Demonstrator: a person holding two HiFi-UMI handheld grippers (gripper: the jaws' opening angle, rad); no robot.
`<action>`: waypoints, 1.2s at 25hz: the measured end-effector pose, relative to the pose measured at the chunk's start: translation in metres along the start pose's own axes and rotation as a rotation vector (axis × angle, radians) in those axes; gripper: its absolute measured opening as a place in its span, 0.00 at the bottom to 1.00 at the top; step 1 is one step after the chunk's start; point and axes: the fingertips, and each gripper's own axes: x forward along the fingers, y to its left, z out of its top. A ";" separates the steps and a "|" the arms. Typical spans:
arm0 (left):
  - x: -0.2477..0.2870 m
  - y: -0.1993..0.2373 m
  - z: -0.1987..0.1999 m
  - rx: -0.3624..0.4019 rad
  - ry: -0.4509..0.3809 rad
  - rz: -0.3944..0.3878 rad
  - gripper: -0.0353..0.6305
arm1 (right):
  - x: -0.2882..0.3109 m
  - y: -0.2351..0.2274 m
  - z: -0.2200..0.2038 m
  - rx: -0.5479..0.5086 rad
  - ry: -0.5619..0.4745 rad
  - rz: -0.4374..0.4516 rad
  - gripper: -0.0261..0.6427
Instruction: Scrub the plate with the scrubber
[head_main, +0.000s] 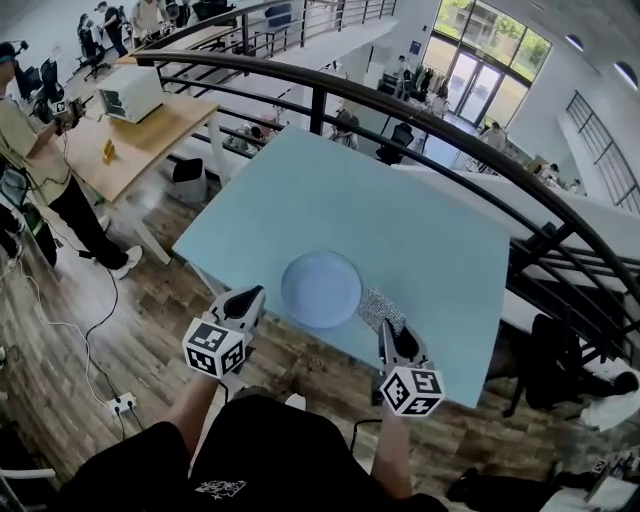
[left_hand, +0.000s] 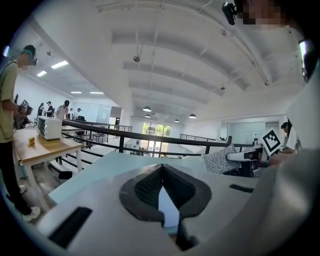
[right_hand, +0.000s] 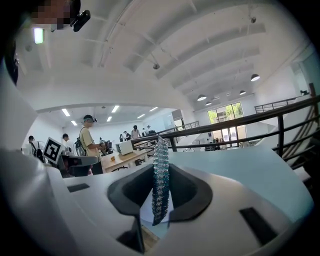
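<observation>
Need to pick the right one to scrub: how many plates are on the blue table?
1. The plate lies near the table's near edge, beside the scrubber; none appear hidden.

I log a pale blue plate (head_main: 321, 289), light teal table (head_main: 420, 210), and a grey speckled scrubber (head_main: 380, 306), glittering blue-green seen edge-on.
</observation>
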 end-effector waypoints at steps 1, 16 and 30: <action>0.002 0.002 -0.002 0.001 0.010 0.005 0.07 | 0.002 -0.001 -0.002 0.010 0.002 0.004 0.17; 0.068 0.008 -0.026 -0.015 0.174 -0.043 0.07 | 0.031 -0.015 -0.027 0.038 0.114 0.026 0.17; 0.142 0.075 -0.128 -0.147 0.499 -0.082 0.13 | 0.114 -0.025 -0.075 0.064 0.325 0.005 0.17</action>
